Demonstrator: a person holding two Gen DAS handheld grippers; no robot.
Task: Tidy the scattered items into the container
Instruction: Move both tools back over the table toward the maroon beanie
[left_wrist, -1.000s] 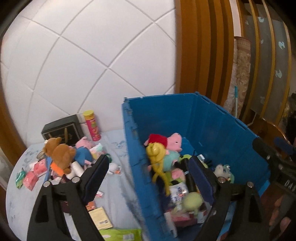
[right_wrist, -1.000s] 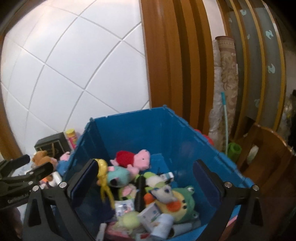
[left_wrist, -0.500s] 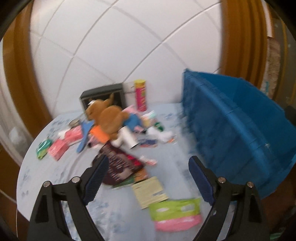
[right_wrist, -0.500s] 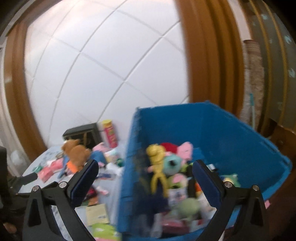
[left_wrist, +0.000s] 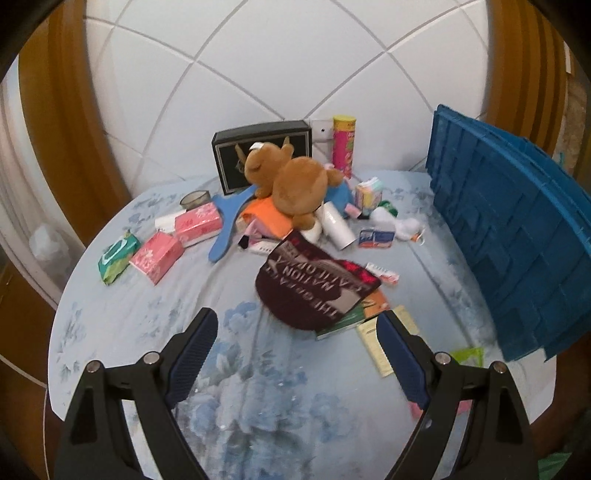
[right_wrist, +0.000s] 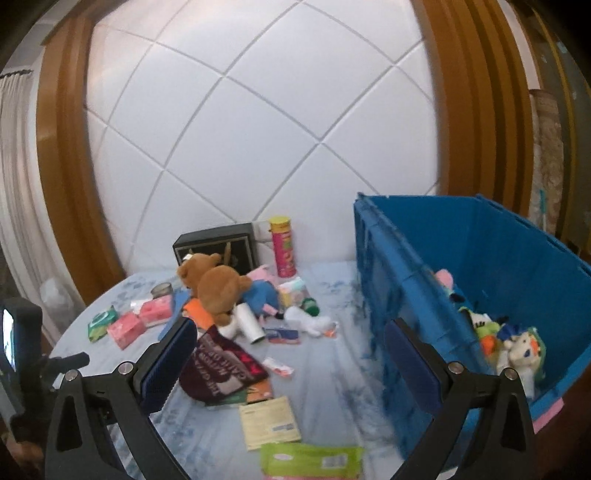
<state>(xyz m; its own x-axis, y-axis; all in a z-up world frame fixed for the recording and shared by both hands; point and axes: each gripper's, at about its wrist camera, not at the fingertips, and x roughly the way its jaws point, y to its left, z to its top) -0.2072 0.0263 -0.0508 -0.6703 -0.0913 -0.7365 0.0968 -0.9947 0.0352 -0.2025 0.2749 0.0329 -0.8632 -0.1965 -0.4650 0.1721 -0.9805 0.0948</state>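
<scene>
The blue crate (right_wrist: 476, 266) stands on the right of the table, with plush toys inside; its ribbed outer wall (left_wrist: 517, 236) fills the right of the left wrist view. Scattered items lie left of it: a brown teddy bear (left_wrist: 291, 181), a dark maroon cap (left_wrist: 317, 284), pink tissue packs (left_wrist: 177, 240), a white tube (left_wrist: 336, 225) and a yellow-lidded pink canister (left_wrist: 344, 144). My left gripper (left_wrist: 297, 350) is open and empty, low over the cloth in front of the cap. My right gripper (right_wrist: 291, 354) is open and empty, higher, between the pile and the crate.
A black box (left_wrist: 262, 155) stands against the white tiled wall behind the bear. A beige packet (right_wrist: 269, 421) and a green wipes pack (right_wrist: 310, 461) lie near the front edge. The left gripper's body (right_wrist: 22, 354) shows at the far left of the right wrist view.
Both grippers have swung left, away from above the crate toward the scattered pile. The left one has dropped lower over the table. Both stayed open and empty.
</scene>
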